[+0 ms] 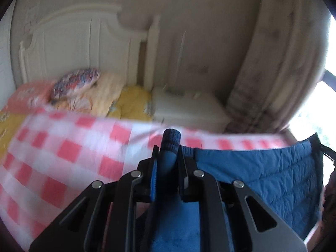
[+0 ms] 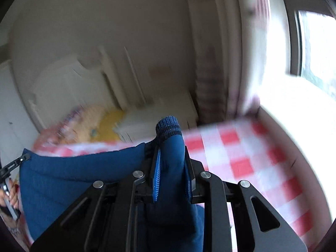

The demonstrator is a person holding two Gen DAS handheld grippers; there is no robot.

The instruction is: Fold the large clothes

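A blue quilted jacket (image 1: 262,174) with dark knit ribbed trim hangs stretched between my two grippers above the bed. My left gripper (image 1: 168,153) is shut on one end of it, with the ribbed trim (image 1: 171,140) sticking up past the fingertips. My right gripper (image 2: 171,149) is shut on the other end, with the ribbed trim (image 2: 168,127) standing above the fingers. The jacket (image 2: 79,180) spreads to the left in the right wrist view, where the left gripper (image 2: 12,166) shows at the far edge.
A red and white checked sheet (image 1: 63,151) covers the bed below. Pillows (image 1: 75,84) and a yellow blanket (image 1: 132,100) lie at the white headboard (image 1: 73,42). A white nightstand (image 1: 189,107), a curtain (image 1: 273,63) and a bright window (image 2: 310,63) stand to the right.
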